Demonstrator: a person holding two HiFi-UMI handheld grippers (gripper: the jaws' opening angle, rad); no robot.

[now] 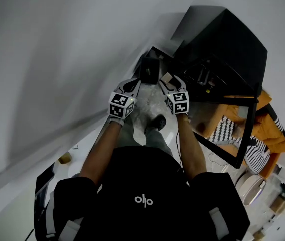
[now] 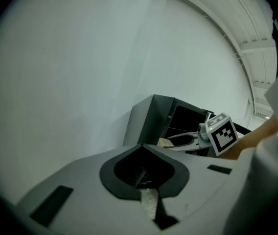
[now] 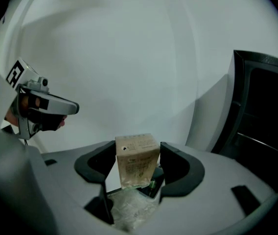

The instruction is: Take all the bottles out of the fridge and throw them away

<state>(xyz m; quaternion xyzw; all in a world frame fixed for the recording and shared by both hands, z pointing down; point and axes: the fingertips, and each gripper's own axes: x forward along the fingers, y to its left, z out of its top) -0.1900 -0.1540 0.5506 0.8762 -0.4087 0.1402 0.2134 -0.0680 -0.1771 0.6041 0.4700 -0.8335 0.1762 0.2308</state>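
Observation:
My right gripper [image 3: 138, 156] is shut on a small beige carton [image 3: 137, 166], which stands upright between its black pads [image 3: 173, 161]. In the head view the right gripper [image 1: 166, 80] and its carton [image 1: 167, 78] hang in front of the black fridge [image 1: 223, 44]. Close to its left, my left gripper [image 1: 135, 84] shows its jaws together with nothing in them, and the left gripper view [image 2: 141, 173] shows the same. No bottle is visible in any view; the fridge's inside is dark.
The fridge's glass door [image 1: 233, 129] stands open to the right. Crumpled clear plastic [image 1: 145, 107] lies on the floor below the grippers, next to my shoe [image 1: 156, 122]. A dark box [image 1: 150, 67] sits by the white wall. Clutter fills the lower right.

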